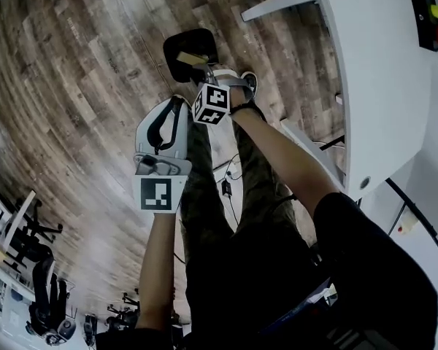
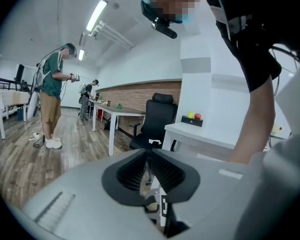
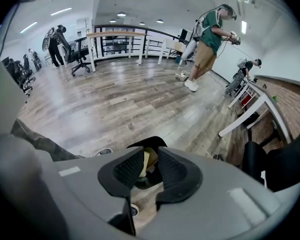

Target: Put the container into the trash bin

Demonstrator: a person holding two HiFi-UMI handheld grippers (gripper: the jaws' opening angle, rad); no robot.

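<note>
Right tongs (image 3: 150, 153) were released: pads apart, nothing pressed between. Through gap showed tan container (image 3: 150, 159), lying inside black trash bin (image 1: 172, 49) just below. Left tongs (image 2: 149, 156) were clenched nearly together, empty, pointing out into room. In head view, bin stood on wooden floor (image 1: 95, 86) at upper centre of frame, right tongs directly over it, left tongs lower and to the left. Drop step looked done. Next move probably called only for drawing both tongs away from bin, no new grasp.

The left gripper (image 2: 149, 156) has its jaws closed together on nothing. Straight beyond them stands a black office chair (image 2: 157, 116). To their right are a white desk (image 2: 190, 132) and a person's arm (image 2: 257, 124).
</note>
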